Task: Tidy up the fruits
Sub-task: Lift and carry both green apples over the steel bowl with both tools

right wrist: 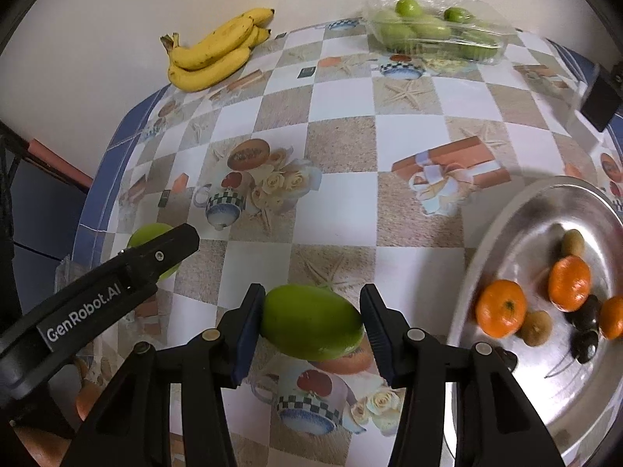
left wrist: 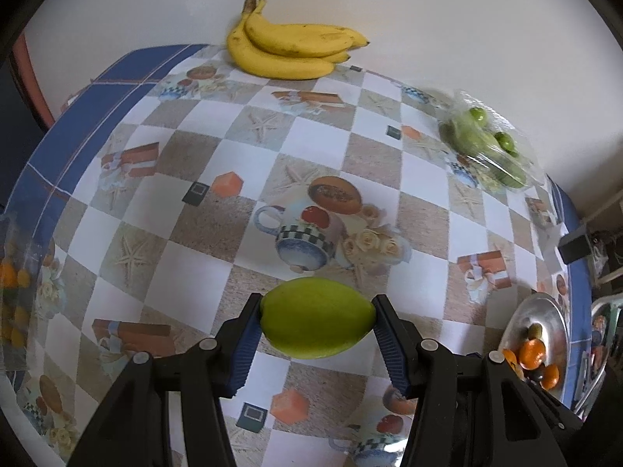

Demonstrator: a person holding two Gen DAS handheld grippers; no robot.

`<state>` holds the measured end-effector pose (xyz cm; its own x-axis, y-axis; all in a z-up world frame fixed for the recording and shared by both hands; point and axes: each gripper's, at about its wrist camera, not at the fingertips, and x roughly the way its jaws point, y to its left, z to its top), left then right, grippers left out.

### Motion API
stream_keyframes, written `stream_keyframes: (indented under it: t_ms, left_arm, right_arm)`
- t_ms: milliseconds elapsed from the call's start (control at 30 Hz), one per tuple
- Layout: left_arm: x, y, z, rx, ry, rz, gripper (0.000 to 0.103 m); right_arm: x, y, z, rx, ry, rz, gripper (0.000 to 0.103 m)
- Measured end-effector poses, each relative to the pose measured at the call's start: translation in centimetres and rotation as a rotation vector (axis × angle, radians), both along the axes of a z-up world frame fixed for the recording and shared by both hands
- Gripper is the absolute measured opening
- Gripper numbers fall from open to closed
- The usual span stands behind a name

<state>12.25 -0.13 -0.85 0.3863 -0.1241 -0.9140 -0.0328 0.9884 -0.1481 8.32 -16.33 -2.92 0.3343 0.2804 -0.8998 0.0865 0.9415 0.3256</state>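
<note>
My left gripper (left wrist: 316,317) is shut on a green mango (left wrist: 317,317), held above the patterned tablecloth. My right gripper (right wrist: 311,321) is shut on a second green mango (right wrist: 311,323), held left of a silver tray (right wrist: 514,241). The left gripper (right wrist: 155,249) and its mango (right wrist: 150,233) also show at the left of the right wrist view. The tray holds several oranges (right wrist: 500,307), small brownish fruits and dark fruits; it also shows in the left wrist view (left wrist: 545,315).
A bunch of bananas (left wrist: 288,48) (right wrist: 216,52) lies at the table's far edge by the wall. A clear plastic box of green fruits (left wrist: 486,144) (right wrist: 432,27) sits at the far right. A bag of orange fruits (left wrist: 13,295) lies at the left edge.
</note>
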Motion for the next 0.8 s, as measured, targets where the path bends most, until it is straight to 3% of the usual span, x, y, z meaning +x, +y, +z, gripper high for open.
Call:
stream_keyframes:
  t_ms: [533,800]
  left_arm:
    - [-3.7,-6.7,2.2,-0.043,-0.022,-0.138,0.059]
    - [-5.7,-11.7,2.3,-0.05,-0.014,-0.263,0.059]
  right_arm:
    - [-5.1,-7.9,2.5,0.043,-0.053,-0.201,0.052]
    - [-8.4,-13.9,2.6,0.022,-0.055,-0.36,0.052]
